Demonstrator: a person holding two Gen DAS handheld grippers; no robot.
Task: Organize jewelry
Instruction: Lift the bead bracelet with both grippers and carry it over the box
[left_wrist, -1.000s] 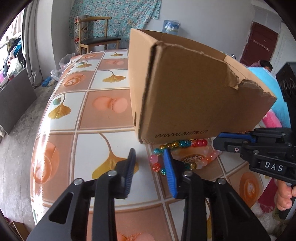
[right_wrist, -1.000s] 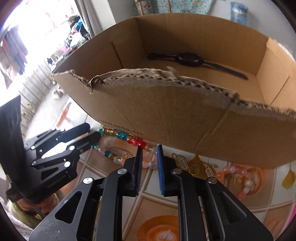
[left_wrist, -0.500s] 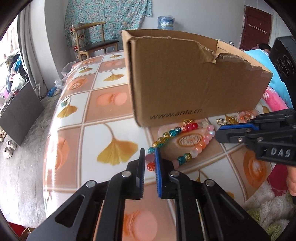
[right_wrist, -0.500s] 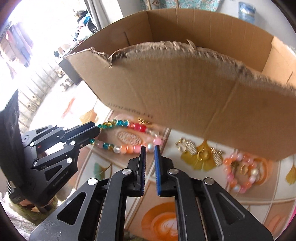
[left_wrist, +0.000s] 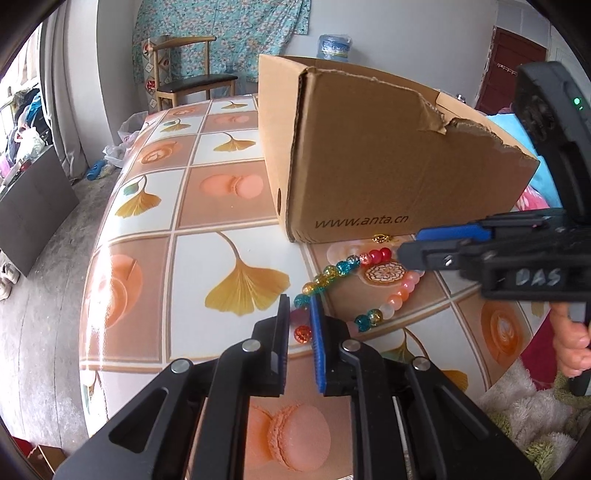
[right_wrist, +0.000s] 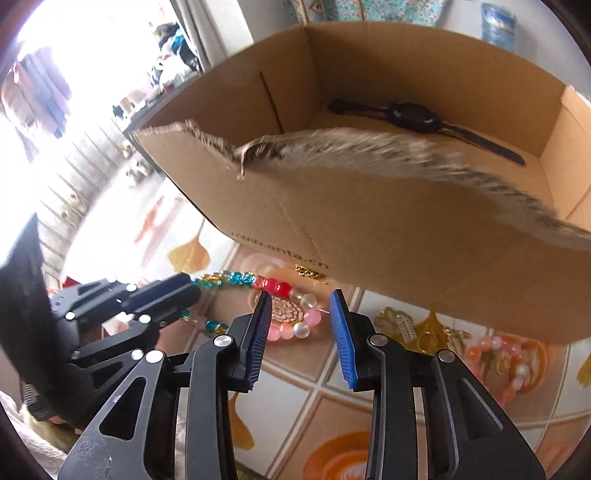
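A bracelet of mixed coloured beads (left_wrist: 343, 266) lies on the tiled tablecloth in front of a torn cardboard box (left_wrist: 369, 166). My left gripper (left_wrist: 299, 310) is shut on the bracelet's near-left beads. In the right wrist view its tip (right_wrist: 186, 286) touches the teal beads. My right gripper (right_wrist: 300, 295) hangs over the other end of the bracelet (right_wrist: 273, 286). Its jaws are opening, with pink beads seen between them but not pressed. The left wrist view shows that gripper (left_wrist: 412, 244) from the side. A black watch (right_wrist: 413, 114) lies inside the box (right_wrist: 369, 240).
Gold earrings (right_wrist: 402, 325) and a second pink bead bracelet (right_wrist: 517, 358) lie right of my right gripper. A small gold piece (left_wrist: 382, 238) sits against the box. The table edge (left_wrist: 88, 295) drops off at left. A person's hand (left_wrist: 572, 350) holds the right gripper.
My left gripper's jaws have closed on the bracelet's beads. The right gripper's jaws, nearly together before, now stand apart over the bracelet's right end.
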